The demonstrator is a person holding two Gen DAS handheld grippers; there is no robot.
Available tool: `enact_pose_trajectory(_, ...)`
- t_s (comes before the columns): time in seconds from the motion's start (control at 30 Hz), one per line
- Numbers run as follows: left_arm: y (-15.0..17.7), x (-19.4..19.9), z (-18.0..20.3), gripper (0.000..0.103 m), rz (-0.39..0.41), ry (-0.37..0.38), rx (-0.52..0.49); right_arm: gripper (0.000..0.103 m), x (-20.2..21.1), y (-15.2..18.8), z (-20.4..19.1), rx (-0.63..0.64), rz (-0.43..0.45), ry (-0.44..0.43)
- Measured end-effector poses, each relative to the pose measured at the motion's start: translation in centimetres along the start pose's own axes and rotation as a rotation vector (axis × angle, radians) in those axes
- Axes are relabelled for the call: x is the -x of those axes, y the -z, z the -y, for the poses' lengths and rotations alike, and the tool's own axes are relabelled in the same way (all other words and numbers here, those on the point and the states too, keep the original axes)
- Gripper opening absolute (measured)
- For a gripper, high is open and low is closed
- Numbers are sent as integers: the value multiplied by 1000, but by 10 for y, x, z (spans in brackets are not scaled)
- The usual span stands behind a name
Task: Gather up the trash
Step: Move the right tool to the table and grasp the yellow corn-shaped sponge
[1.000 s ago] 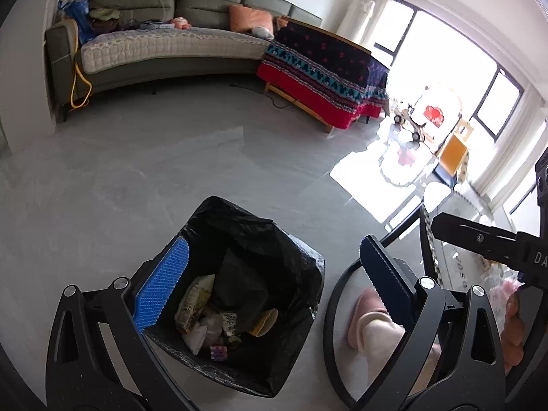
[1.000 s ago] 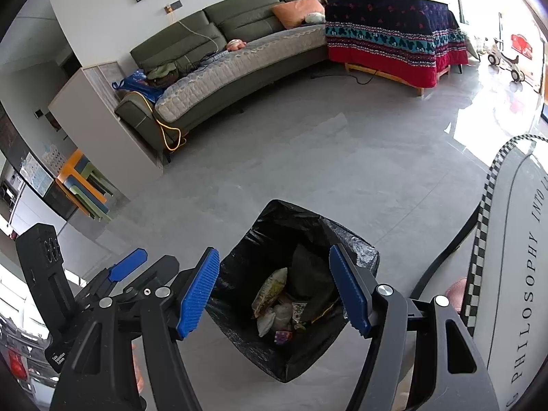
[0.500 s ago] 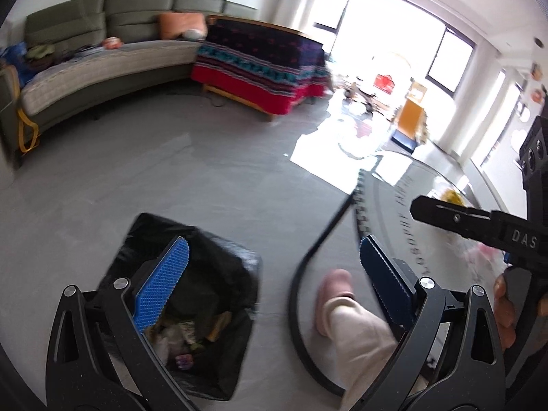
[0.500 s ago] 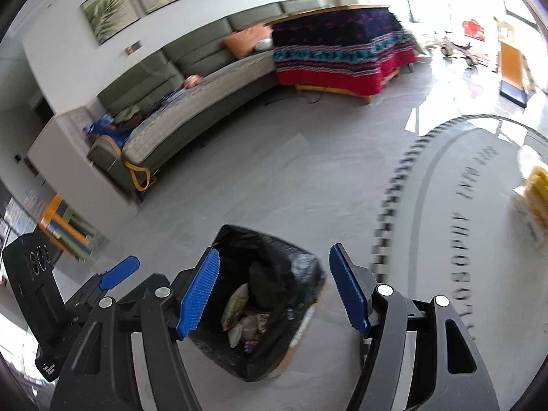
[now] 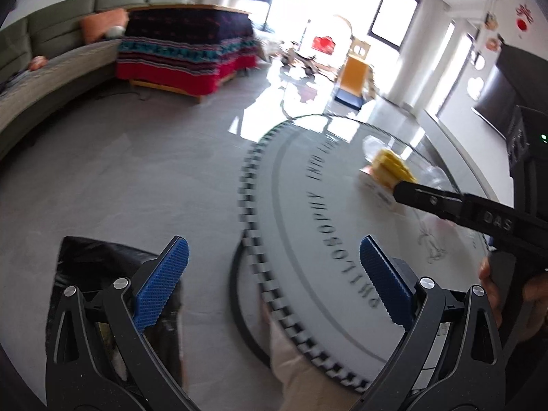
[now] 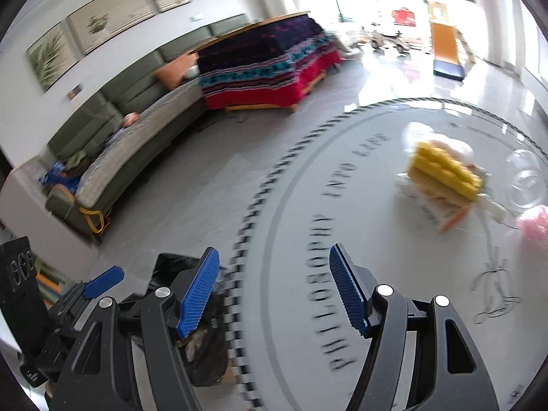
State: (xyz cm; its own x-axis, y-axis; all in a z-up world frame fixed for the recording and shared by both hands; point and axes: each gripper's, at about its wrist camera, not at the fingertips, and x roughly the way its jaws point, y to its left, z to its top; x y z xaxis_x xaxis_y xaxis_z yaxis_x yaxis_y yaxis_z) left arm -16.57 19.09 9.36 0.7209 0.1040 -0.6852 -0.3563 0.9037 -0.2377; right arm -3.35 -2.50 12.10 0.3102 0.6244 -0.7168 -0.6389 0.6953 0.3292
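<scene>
Yellow ridged packet among clear wrappers is seen toward the round grey printed table's far right edge. Both the right gripper and left gripper are held wide, empty; packet's middle should be straddled before closing. Black-lined bin sits off the table's near-left edge.

round table | yellow packet, clear wrappers | floor: bin

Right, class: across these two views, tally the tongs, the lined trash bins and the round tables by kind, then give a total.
Tongs: 2 (left tongs, right tongs)
Trash bin: 1
Round table: 1
Total: 4
</scene>
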Motion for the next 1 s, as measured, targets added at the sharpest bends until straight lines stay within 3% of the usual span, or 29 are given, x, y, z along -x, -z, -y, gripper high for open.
enact_pose_trajectory(0.27,-26,-51,59,97,-67,54,-109,68,-8,-29,82,-35,-20,90)
enact_pose_trajectory(0.53,-44,-111,92,97,-205,82,-79,68,-35,-51,135,36,-92,154)
enact_pose_trajectory(0.73,-52,-137,99,97,-248,83,-29,72,-62,-67,142,164,-114,180)
enact_pose_trajectory(1.0,-59,-152,102,97,-262,80,-41,72,-104,-73,132,332,-143,289)
